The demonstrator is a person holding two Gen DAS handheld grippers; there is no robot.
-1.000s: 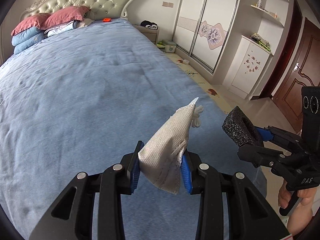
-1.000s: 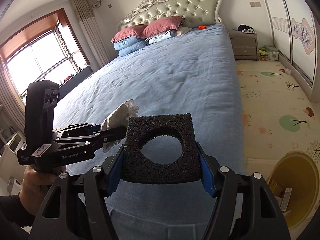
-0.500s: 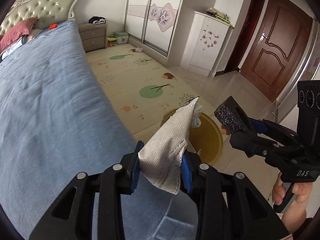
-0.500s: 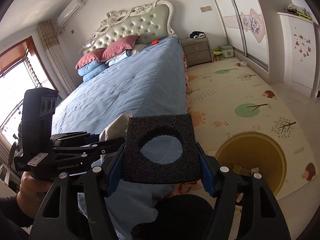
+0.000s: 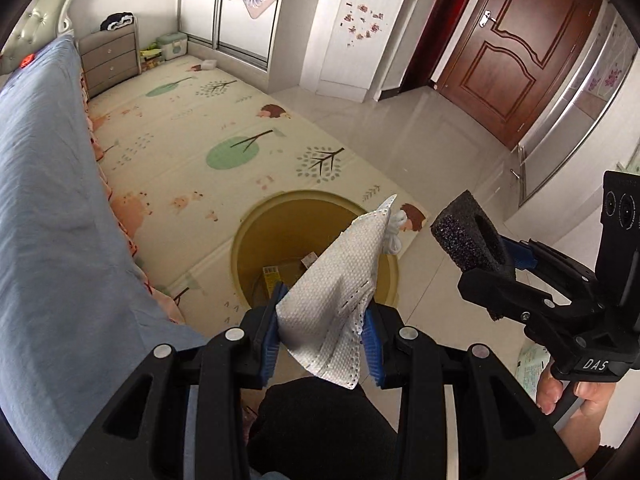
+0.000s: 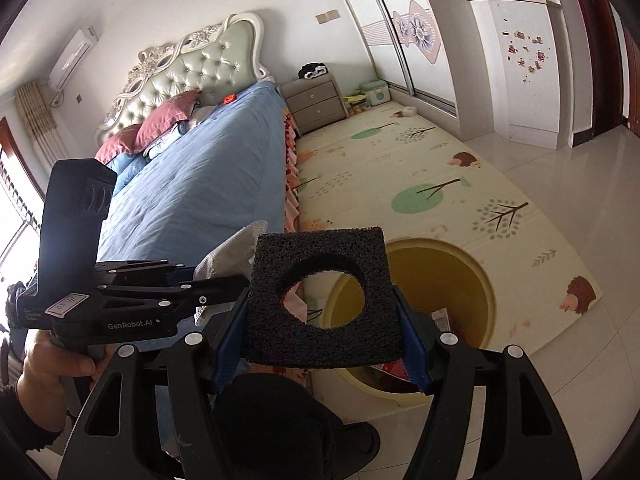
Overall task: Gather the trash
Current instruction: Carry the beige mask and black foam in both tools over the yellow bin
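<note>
My left gripper [image 5: 322, 332] is shut on a white face mask [image 5: 340, 280], which stands up between the blue pads. It hangs over the yellow bin [image 5: 256, 232] on the floor mat; some scraps lie in the bin's bottom. My right gripper [image 6: 320, 340] is shut on a square black foam piece [image 6: 320, 300] with a round hole. That foam [image 5: 466, 236] shows at the right in the left wrist view, just right of the bin. In the right wrist view the bin [image 6: 476, 276] lies right below the foam, and the mask [image 6: 236, 248] shows to its left.
A bed with a blue cover [image 5: 44, 200] runs along the left, its edge close to the bin. The patterned play mat [image 5: 192, 128] covers the floor beyond. A grey nightstand [image 5: 110, 58], white wardrobes and a brown door [image 5: 508, 52] stand further off. A dark-clothed knee [image 5: 320, 420] is below the grippers.
Both grippers swung from over the bed to the right and down, and the yellow bin has come in under them. The mask and the foam stay gripped as before.
</note>
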